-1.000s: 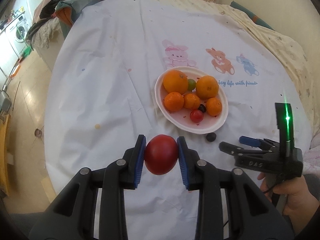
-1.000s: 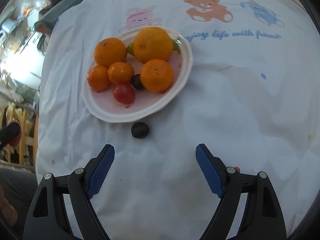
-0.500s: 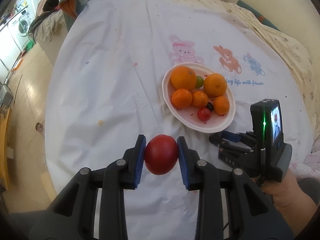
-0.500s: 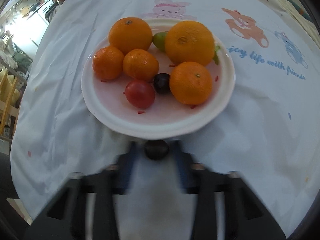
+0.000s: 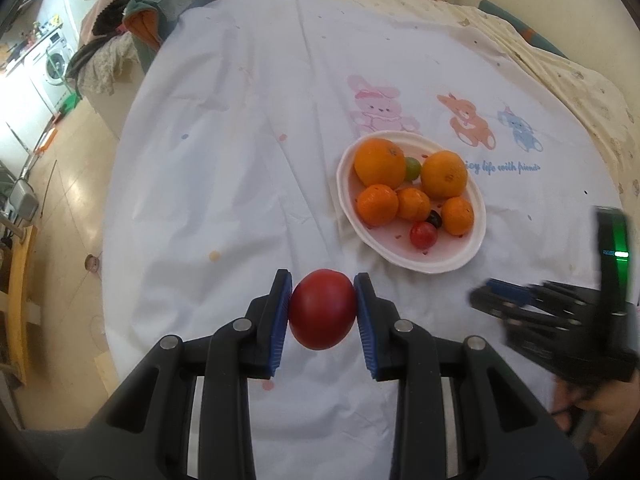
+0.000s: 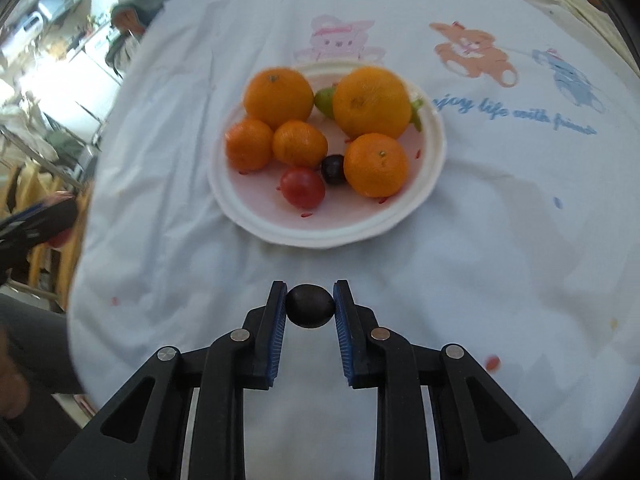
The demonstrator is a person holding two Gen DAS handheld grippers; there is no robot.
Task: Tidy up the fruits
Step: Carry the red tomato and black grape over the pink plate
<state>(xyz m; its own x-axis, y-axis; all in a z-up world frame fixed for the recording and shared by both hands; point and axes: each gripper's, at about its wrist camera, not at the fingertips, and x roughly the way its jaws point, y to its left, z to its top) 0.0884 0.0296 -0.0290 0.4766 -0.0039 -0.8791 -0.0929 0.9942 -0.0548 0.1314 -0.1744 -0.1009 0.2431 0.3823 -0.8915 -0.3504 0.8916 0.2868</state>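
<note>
Left gripper (image 5: pixel 322 310) clenched on red tomato (image 5: pixel 322 314), held above desk, short of white plate (image 5: pixel 478 240). Right gripper (image 6: pixel 310 306) clenched on dark plum (image 6: pixel 310 306), near plate rim. Risk: plate crowded with oranges (image 6: pixel 372 103); dropped fruit may roll off.

Oranges: five on the plate (image 6: pixel 434 168). Two are big, at 11 o'clock (image 6: pixel 279 93) and 1 o'clock (image 6: pixel 372 103); three are small, at 9 o'clock (image 6: pixel 249 144), centre (image 6: pixel 299 143) and 4 o'clock (image 6: pixel 376 165).
Green fruits: two at 12 o'clock, one (image 6: pixel 325 99) between the big oranges, the other (image 6: pixel 416 114) mostly hidden.
Small red fruits: one (image 6: pixel 302 187) at 6 o'clock.
Dark plums: two, one (image 6: pixel 333 169) on the plate, one (image 6: pixel 310 306) in the right gripper (image 6: pixel 310 307).
Big red fruits: one (image 5: pixel 322 314) in the left gripper (image 5: pixel 322 312).
Plates: one.
Grippers: two.
</note>
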